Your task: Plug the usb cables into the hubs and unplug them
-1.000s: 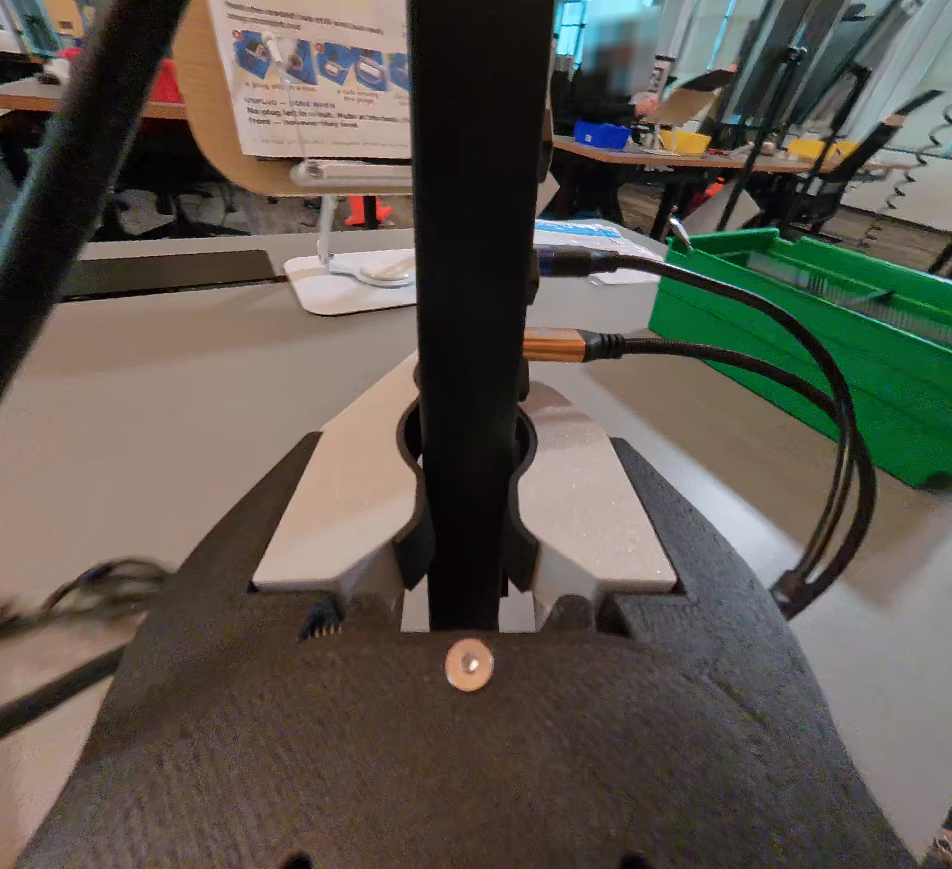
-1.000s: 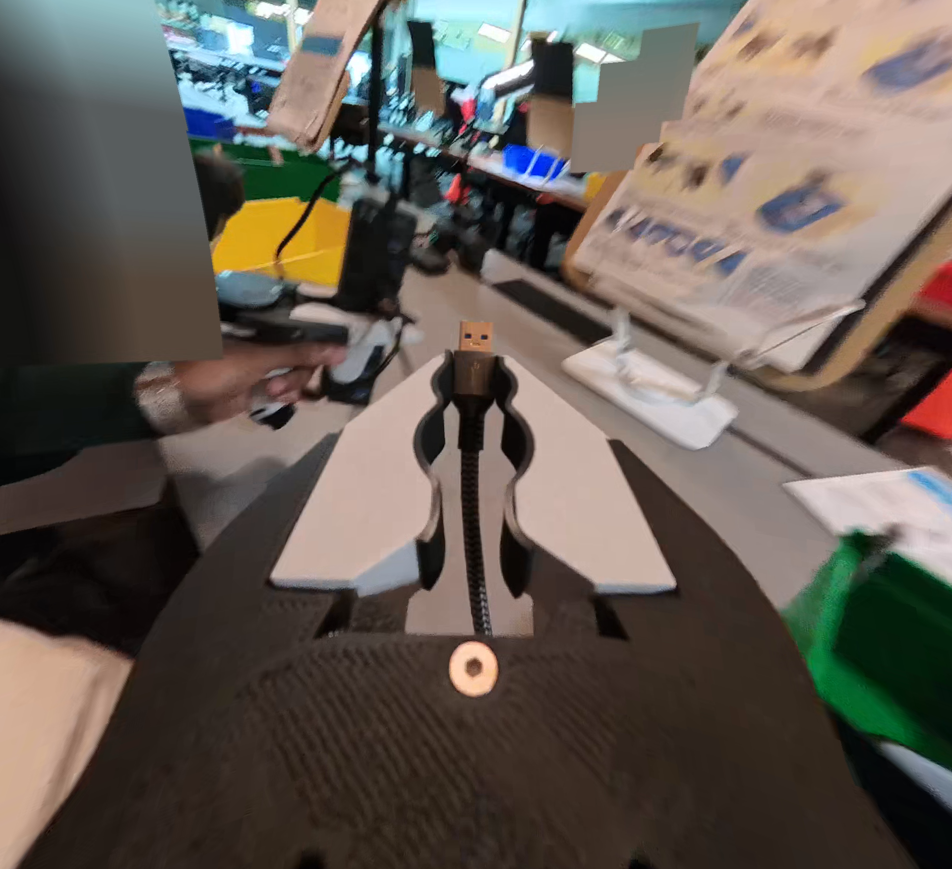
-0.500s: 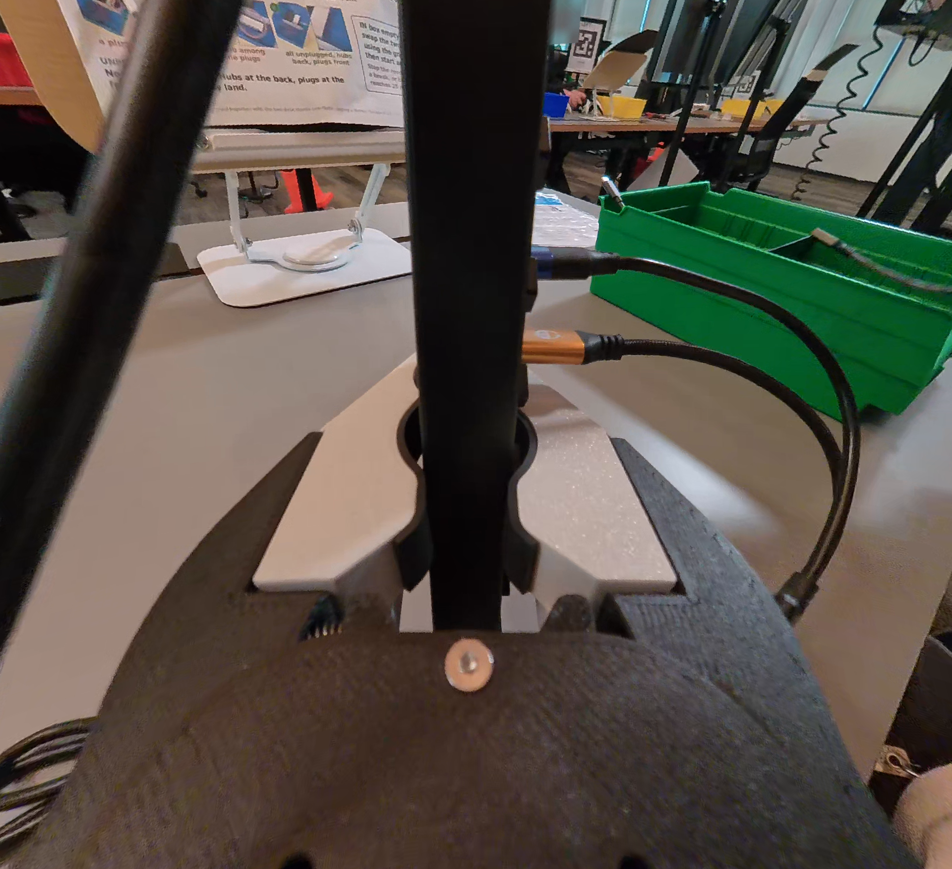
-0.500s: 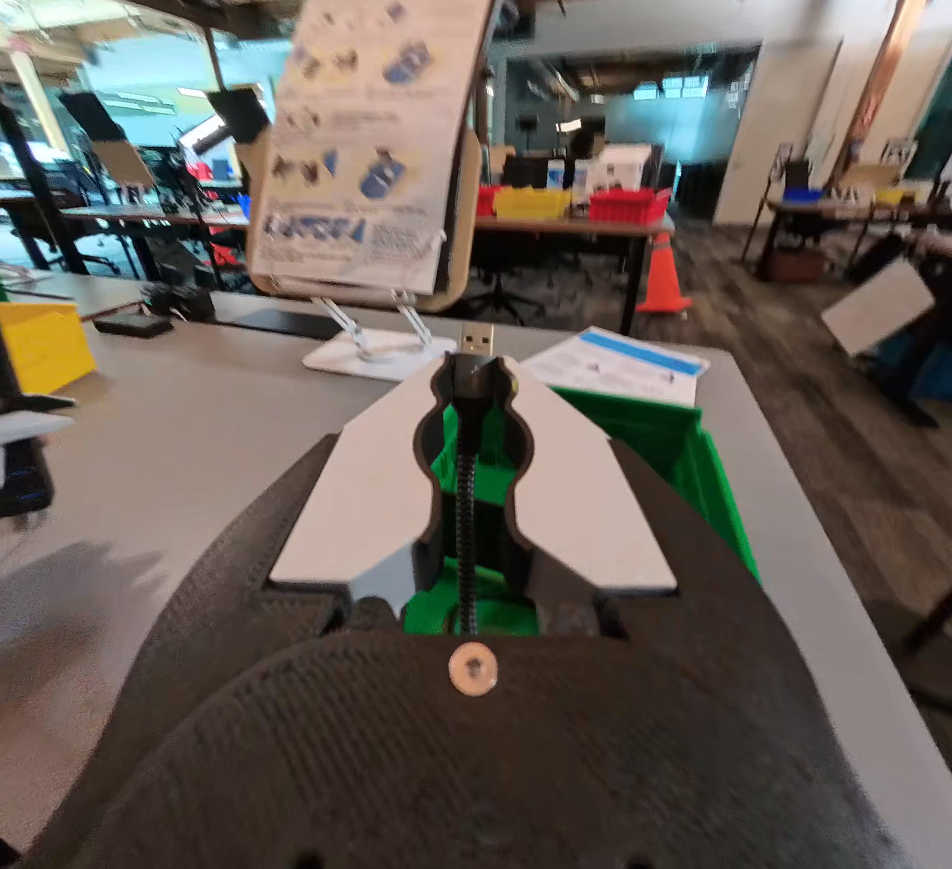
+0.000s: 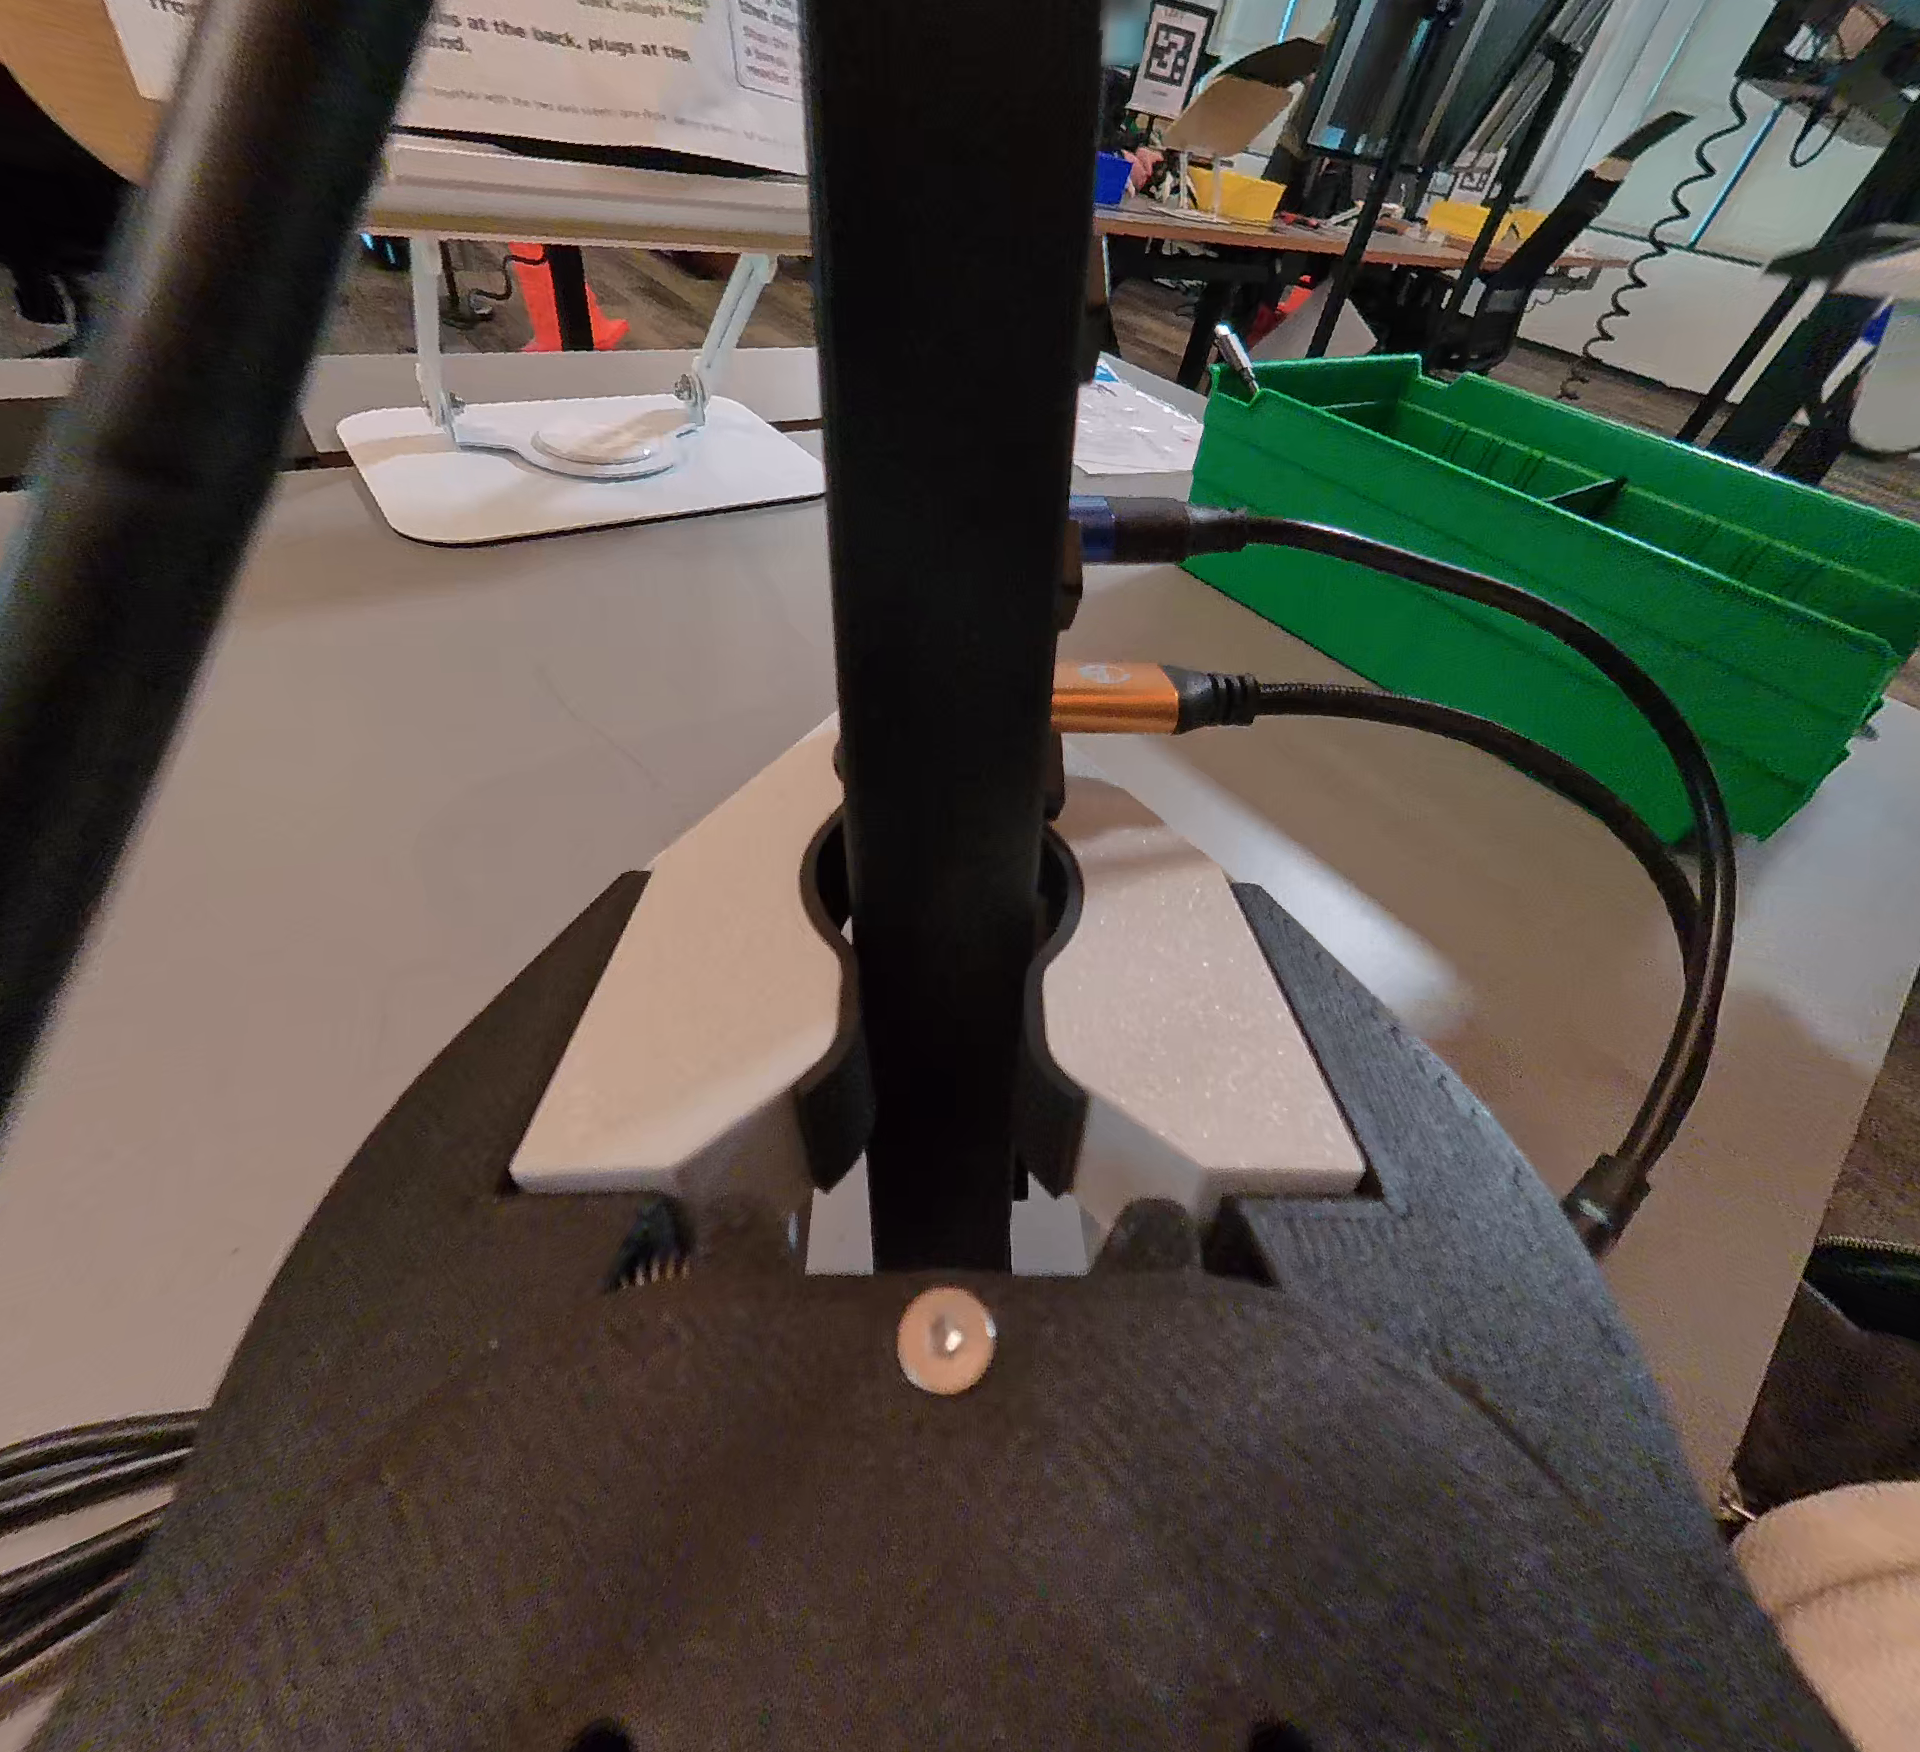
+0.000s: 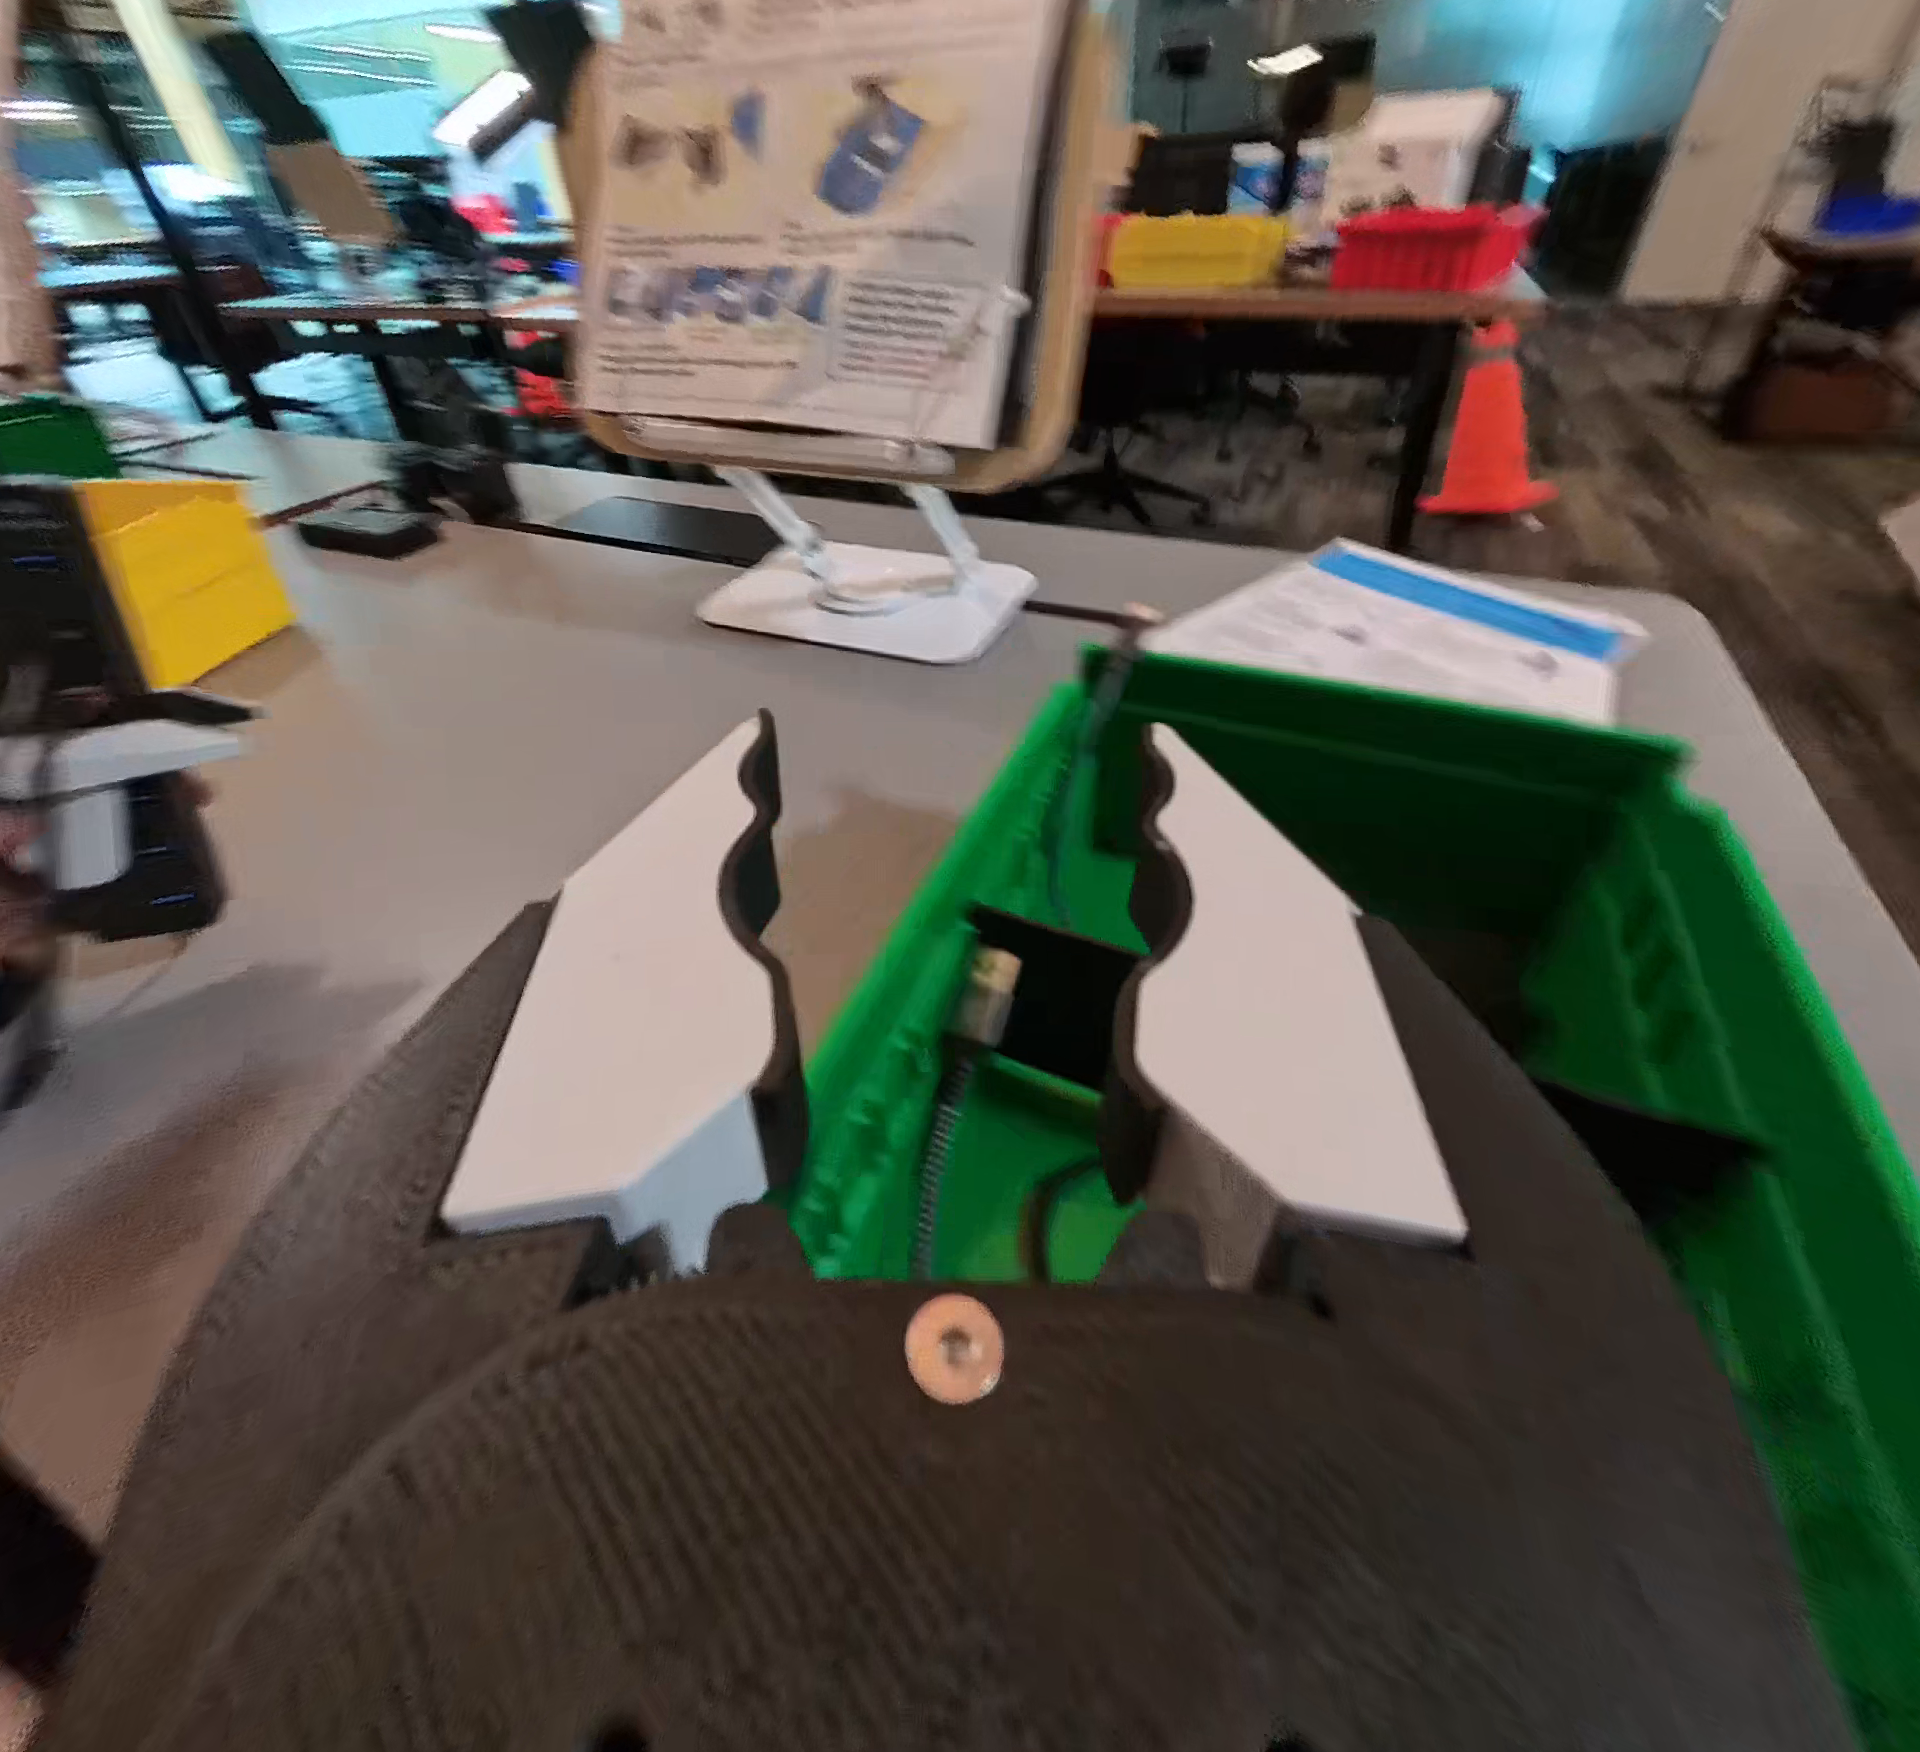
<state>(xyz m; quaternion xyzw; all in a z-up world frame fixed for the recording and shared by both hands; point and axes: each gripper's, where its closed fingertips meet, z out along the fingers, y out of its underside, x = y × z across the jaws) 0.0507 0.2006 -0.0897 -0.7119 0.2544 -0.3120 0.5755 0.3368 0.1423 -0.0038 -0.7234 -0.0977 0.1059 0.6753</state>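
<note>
My left gripper is shut on a black usb hub and holds it upright above the grey table. Two cables are plugged into the hub's right side: one with a blue-collared plug above, one with an orange plug below. My right gripper is open and empty over the near end of the green bin. A braided cable with a silver usb plug lies in the bin below the fingers, touching neither pad. The left gripper with the hub shows blurred at the left edge of the right wrist view.
The green bin also shows in the left wrist view, right of the hub. Another cable end hangs over its far corner. A white document stand, a printed sheet and a yellow bin stand on the table. A thick black cable crosses at left.
My right gripper swung right over the green bin with the braided cable, then opened; the cable left the grasp and now lies in the bin. The left gripper kept its hold on the hub.
</note>
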